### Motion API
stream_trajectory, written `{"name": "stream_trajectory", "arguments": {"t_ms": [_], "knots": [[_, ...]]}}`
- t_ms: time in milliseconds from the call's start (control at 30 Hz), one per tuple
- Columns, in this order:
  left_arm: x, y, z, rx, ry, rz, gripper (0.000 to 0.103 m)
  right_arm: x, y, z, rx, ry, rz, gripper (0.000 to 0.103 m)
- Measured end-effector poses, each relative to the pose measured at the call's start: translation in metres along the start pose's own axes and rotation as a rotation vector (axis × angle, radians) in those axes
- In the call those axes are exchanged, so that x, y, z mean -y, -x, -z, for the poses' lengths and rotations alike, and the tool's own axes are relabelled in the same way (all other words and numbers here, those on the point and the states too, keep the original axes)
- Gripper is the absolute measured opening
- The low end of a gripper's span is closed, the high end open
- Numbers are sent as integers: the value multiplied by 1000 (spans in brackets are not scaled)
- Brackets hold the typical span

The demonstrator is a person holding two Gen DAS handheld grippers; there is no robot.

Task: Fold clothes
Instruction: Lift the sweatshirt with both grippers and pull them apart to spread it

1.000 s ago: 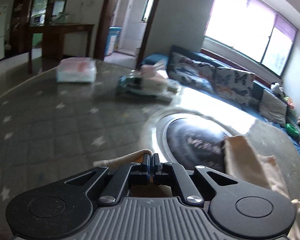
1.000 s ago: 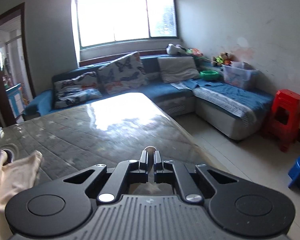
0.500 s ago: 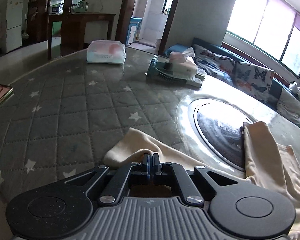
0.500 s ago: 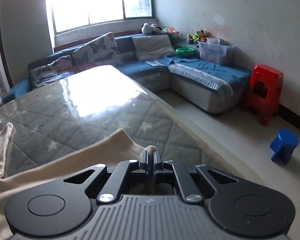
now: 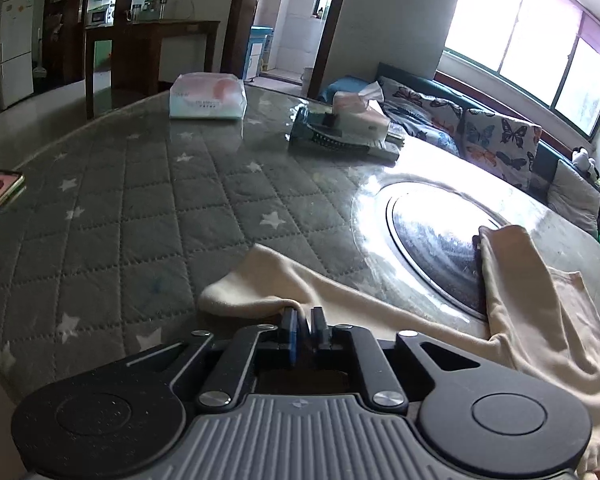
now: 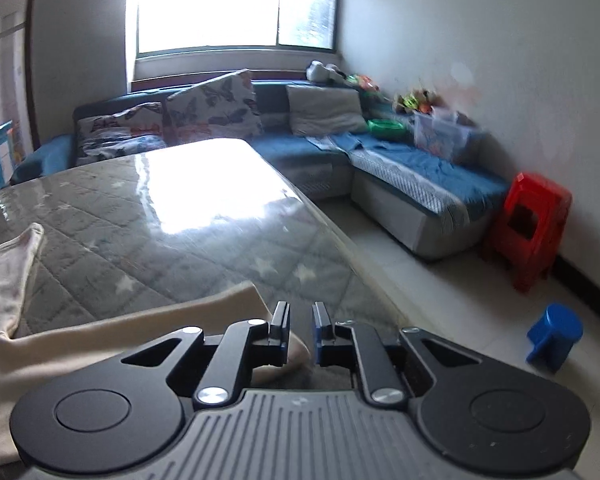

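Since half a second ago both sets of jaws are seen parted: the left gripper shows a narrow gap where it was clamped on cloth, and the right gripper shows a wider gap where a cloth nub was pinched.

Left wrist view, left to right:
- A phone is seen at the table's far left edge.
- A white wipes pack is placed at the back of the quilted star-print table cover.
- A tissue box is stacked on dark flat items behind the centre.
- The cream garment is laid flat on the table; one corner is bunched just against the left finger, and whether it is still touched cannot be told. Another part is draped over the rim of the round glass inset.

Right wrist view, left to right:
- The garment is spread along the near left of the table, its end lying under the left finger, nothing being gripped.
- A blue sofa, a red stool and a blue stool are seen on the right.
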State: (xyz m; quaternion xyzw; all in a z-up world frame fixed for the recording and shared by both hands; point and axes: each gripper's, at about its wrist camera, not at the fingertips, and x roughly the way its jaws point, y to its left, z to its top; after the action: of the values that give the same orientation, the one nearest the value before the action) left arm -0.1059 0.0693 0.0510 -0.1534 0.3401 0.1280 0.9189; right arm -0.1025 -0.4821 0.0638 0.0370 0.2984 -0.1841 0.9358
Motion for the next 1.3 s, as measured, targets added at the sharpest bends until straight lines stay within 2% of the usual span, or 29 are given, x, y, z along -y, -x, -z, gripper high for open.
{"name": "stream_trajectory", "arguments": {"t_ms": [233, 333, 400, 433, 633, 767, 967, 1133, 1300], "knots": [[7, 5, -15, 31, -37, -4, 13, -53, -12, -28, -20, 96, -181, 11], [24, 0, -21, 31, -70, 36, 13, -75, -17, -40, -28, 137, -258, 12], [39, -5, -25, 28, -100, 67, 18, -90, -21, -46, -39, 161, -305, 13], [47, -10, -26, 22, -112, 82, 19, -107, -26, -49, -51, 184, -351, 13], [105, -43, -37, -18, -190, 167, 21, -173, -50, -65, -79, 275, -468, 13], [143, -66, -42, -37, -259, 200, 30, -201, -70, -76, -109, 279, -514, 13], [185, -103, -49, -71, -341, 209, 31, -229, -101, -81, -148, 275, -533, 14], [200, -129, -53, -88, -385, 205, 31, -244, -123, -82, -179, 285, -537, 17], [205, -143, -54, -99, -388, 216, 30, -251, -133, -81, -175, 292, -548, 19]]}}
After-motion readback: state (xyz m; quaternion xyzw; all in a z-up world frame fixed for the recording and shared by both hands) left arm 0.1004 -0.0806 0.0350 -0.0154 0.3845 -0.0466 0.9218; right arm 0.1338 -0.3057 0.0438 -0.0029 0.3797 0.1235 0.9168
